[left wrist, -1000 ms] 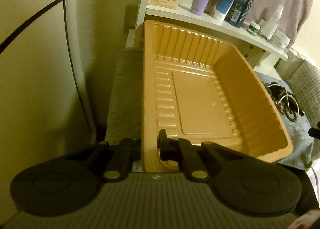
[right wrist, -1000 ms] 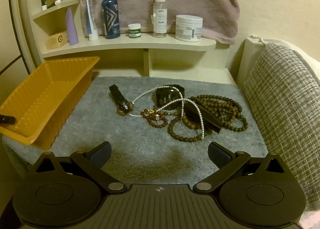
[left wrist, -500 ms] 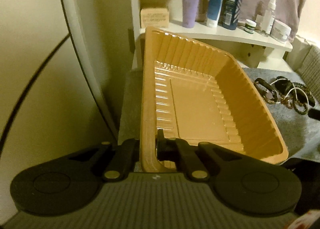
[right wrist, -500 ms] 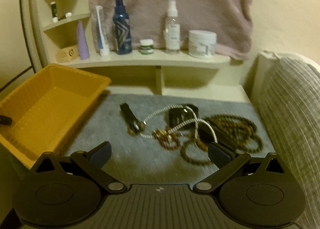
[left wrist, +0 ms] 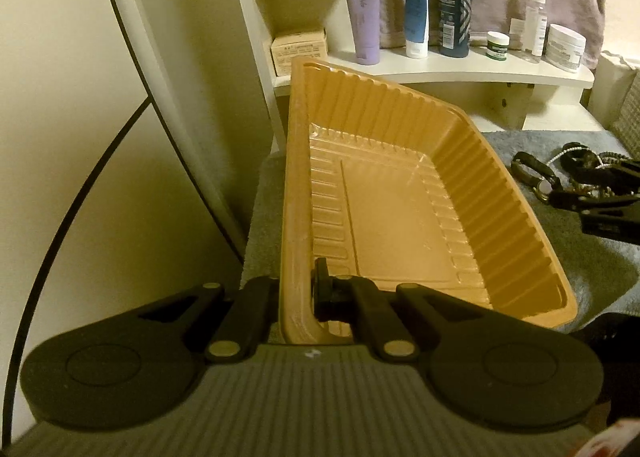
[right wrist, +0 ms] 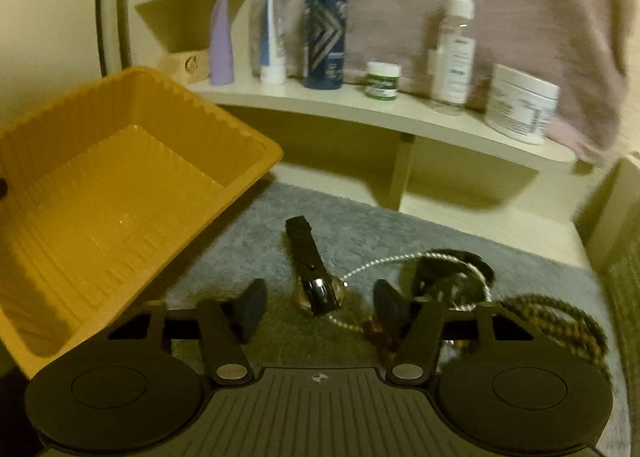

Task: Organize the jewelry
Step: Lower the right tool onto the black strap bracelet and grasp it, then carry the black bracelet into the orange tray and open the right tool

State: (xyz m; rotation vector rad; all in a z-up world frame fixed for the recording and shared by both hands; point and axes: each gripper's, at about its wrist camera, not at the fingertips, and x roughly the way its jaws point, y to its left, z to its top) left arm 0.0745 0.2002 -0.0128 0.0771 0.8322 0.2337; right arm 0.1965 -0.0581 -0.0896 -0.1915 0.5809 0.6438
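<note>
My left gripper [left wrist: 294, 291] is shut on the near rim of an empty orange plastic tray [left wrist: 384, 209] and holds it tilted; the tray also shows at the left of the right wrist view [right wrist: 112, 193]. My right gripper [right wrist: 320, 303] is open, low over the grey mat, with a black-strapped watch [right wrist: 314, 277] between its fingers. A pearl necklace [right wrist: 384, 263], a dark bracelet [right wrist: 452, 269] and brown bead strands [right wrist: 560, 317] lie tangled to the right. In the left wrist view the right gripper [left wrist: 600, 193] reaches into the jewelry pile [left wrist: 536, 173].
A cream shelf [right wrist: 360, 105] behind the mat carries a purple tube [right wrist: 221, 45], a blue bottle [right wrist: 325, 21], a spray bottle [right wrist: 454, 45] and a white jar [right wrist: 520, 109]. A grey mat [right wrist: 360, 225] covers the surface. A curved mirror frame [left wrist: 160, 69] stands at left.
My right gripper has moved forward and down to the watch, its fingers narrower apart. The left gripper has turned the tray toward the jewelry.
</note>
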